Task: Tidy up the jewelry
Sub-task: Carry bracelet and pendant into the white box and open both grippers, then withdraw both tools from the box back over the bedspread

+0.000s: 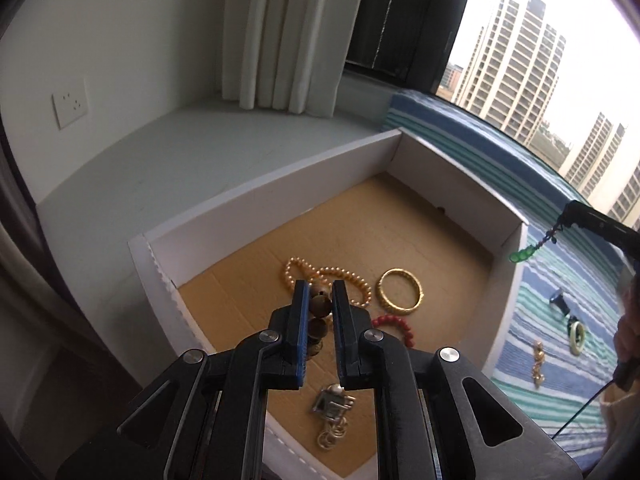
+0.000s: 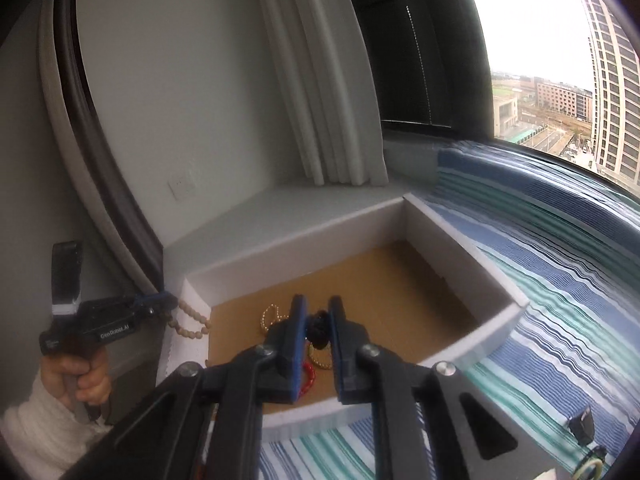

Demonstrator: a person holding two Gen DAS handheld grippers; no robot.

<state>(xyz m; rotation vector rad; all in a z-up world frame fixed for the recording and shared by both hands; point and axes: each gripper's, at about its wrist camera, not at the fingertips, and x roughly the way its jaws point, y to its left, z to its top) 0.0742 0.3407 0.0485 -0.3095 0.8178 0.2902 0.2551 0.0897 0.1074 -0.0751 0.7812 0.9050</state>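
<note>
The left gripper (image 1: 320, 292) pinches a wooden bead bracelet (image 1: 320, 312) between its blue pads, the brown beads hanging down between the fingers. In the right wrist view the same strand droops in pale loops off that gripper's tip at about nine o'clock, over the box's near-left corner.

The right gripper (image 2: 318, 312) is clamped on a dark charm string (image 2: 319, 330), bunched between its pads; in the left wrist view it dangles from the tip at three o'clock, ending in a green piece just outside the box's right wall.

Below both sits a white box (image 1: 280, 184) with a brown cardboard floor. On that floor, past the left fingertips at twelve o'clock, lies a pearl strand (image 1: 320, 272); at one o'clock a gold bangle (image 1: 400, 291); a red bead bracelet (image 1: 396, 326) beside it; at six o'clock a silver charm on rings (image 1: 332, 408).

The box rests on a striped cloth (image 1: 552, 344), where more small pieces lie at four o'clock. A person's hand (image 2: 86, 380) in a white sleeve grips the left tool's handle.
</note>
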